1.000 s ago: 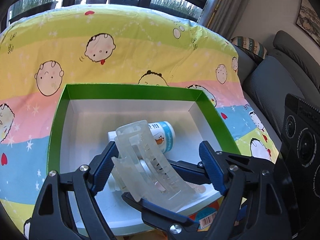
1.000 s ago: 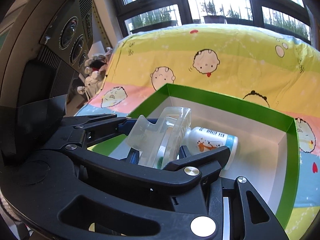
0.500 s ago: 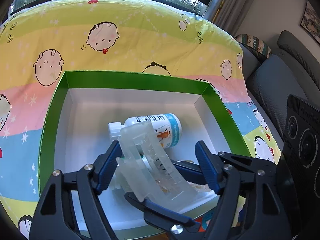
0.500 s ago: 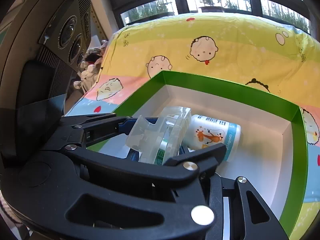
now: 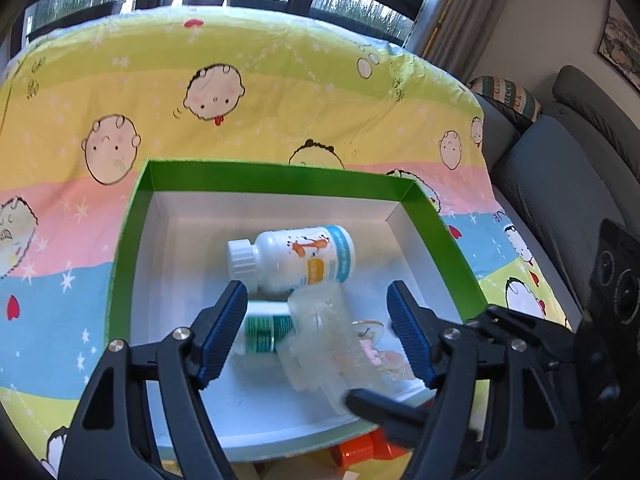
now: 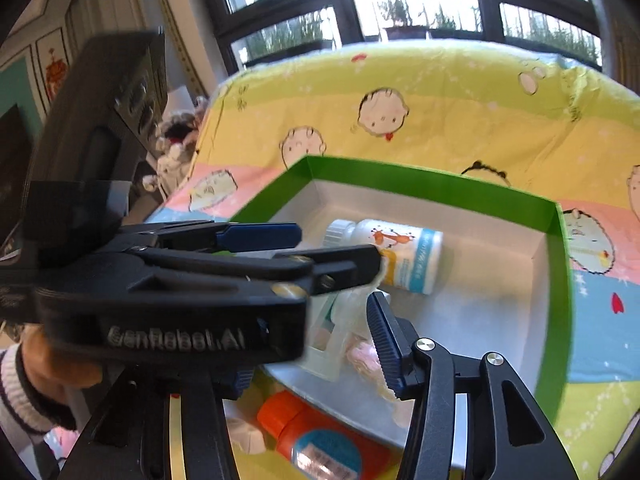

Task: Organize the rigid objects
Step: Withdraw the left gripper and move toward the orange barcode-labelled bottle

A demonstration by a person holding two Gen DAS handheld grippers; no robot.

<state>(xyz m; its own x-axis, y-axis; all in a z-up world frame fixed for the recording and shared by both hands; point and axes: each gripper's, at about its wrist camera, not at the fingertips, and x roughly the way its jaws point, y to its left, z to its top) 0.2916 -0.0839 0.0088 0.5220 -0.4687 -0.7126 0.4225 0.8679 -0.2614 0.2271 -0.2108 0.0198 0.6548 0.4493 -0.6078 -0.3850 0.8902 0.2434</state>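
A green box [image 5: 256,178] with a white inside sits on the cartoon cloth. In it lie a white bottle with a blue label [image 5: 304,258], a green-labelled bottle [image 5: 264,330] and a clear plastic piece [image 5: 324,340], which is blurred. My left gripper [image 5: 316,320] hangs open over the box, its blue pads on either side of the clear piece and apart from it. My right gripper [image 6: 332,320] has its jaws opening; the clear piece [image 6: 344,316] sits low between them and looks free of the pads. The left gripper's arm hides my right gripper's left finger.
An orange-capped bottle [image 6: 320,440] lies outside the box's near edge. A grey sofa [image 5: 560,184] stands to the right of the table. A hand in a striped sleeve [image 6: 36,364] holds the left gripper, which crosses the right wrist view.
The clear piece, held up tilted by my right gripper before, has dropped lower into the box as the right jaws spread. The green-labelled bottle now shows. The left jaws narrowed a little.
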